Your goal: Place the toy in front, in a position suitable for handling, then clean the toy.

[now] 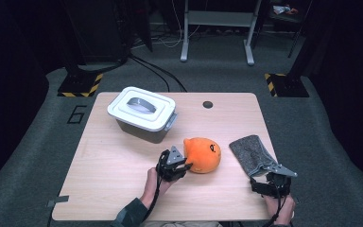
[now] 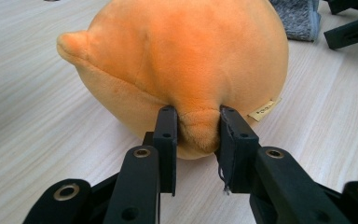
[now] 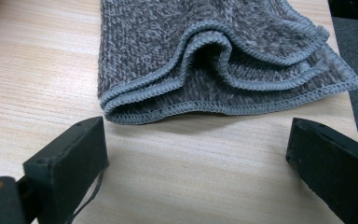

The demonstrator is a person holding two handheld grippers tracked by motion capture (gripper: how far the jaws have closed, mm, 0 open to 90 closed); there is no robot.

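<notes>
An orange plush toy (image 1: 203,153) lies near the middle of the wooden table (image 1: 113,184). My left gripper (image 1: 185,165) comes at it from the left. In the left gripper view the toy (image 2: 182,56) bulges ahead, and my left gripper (image 2: 196,116) is shut on a pinched fold at its lower edge. A folded grey towel (image 1: 251,150) lies to the right of the toy. My right gripper (image 1: 267,176) sits just below it near the table's right front. In the right gripper view my right gripper (image 3: 198,140) stands wide open, short of the towel's (image 3: 205,46) folded hem, with bare table between the jaws.
A grey box with a white lid and handle (image 1: 142,113) stands at the back left of the table. A small dark round hole (image 1: 208,104) marks the back centre. The table's right edge runs close beside the towel. Grey carpet and stand legs lie beyond.
</notes>
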